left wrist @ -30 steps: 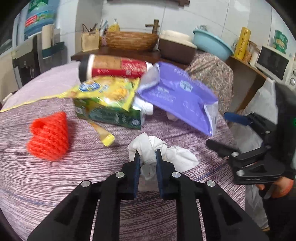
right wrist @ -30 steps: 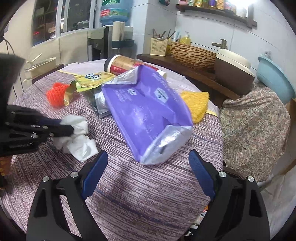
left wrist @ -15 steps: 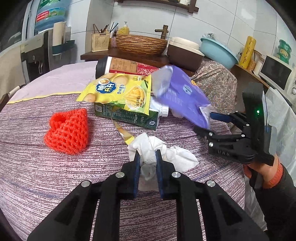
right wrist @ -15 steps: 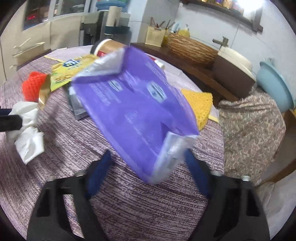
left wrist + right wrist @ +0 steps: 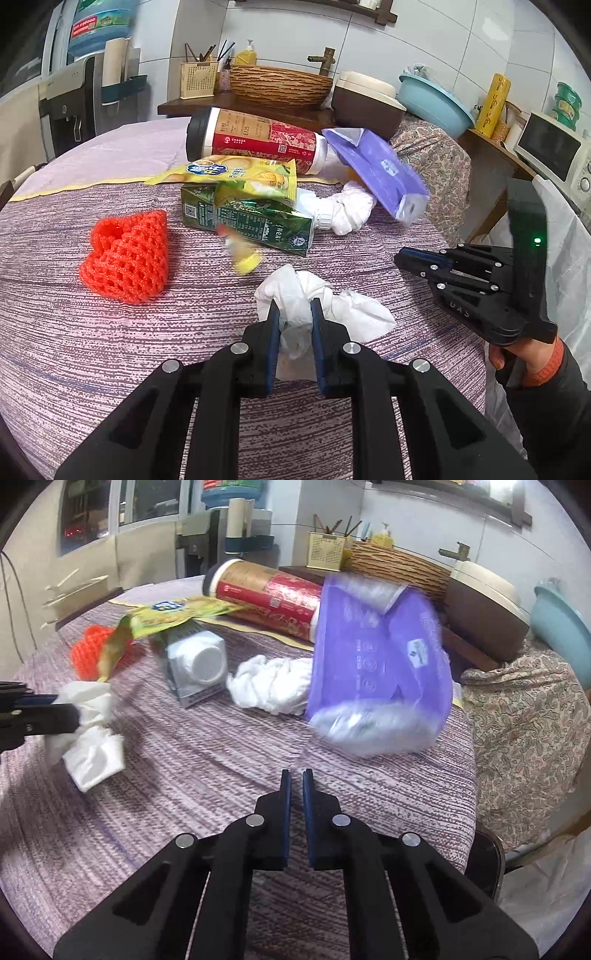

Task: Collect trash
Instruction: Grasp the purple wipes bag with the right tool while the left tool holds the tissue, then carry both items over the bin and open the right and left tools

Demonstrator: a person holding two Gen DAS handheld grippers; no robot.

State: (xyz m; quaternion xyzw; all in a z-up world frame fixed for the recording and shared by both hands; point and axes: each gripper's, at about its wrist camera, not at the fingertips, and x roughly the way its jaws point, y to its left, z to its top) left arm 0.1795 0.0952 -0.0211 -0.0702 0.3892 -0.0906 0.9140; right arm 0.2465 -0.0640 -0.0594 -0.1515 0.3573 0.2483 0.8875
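Note:
My left gripper [image 5: 294, 306] is shut on a crumpled white tissue [image 5: 354, 314] that rests on the purple striped tablecloth [image 5: 110, 350]; the right wrist view shows that tissue [image 5: 92, 746] at the far left. My right gripper [image 5: 296, 775] is shut, with nothing between its blue pads. Just beyond it, apart from the fingertips, a purple plastic bag [image 5: 376, 664] appears blurred. A second white tissue wad [image 5: 273, 686] lies left of the bag. Behind are a green carton [image 5: 251, 221], a yellow snack bag [image 5: 240, 177], a red paper cup [image 5: 258, 142] on its side and an orange foam net [image 5: 127, 254].
A small yellow wrapper [image 5: 245, 260] lies blurred in front of the carton. The table's right edge drops to a floral cloth [image 5: 524, 709] and a white plastic bag [image 5: 546, 878]. A counter behind holds a woven basket [image 5: 280, 86] and a blue basin [image 5: 436, 103].
My right gripper's jaws went from wide open to shut, empty. The purple bag slid from between them and tipped back, uncovering a second tissue wad. The left gripper kept its hold on the tissue.

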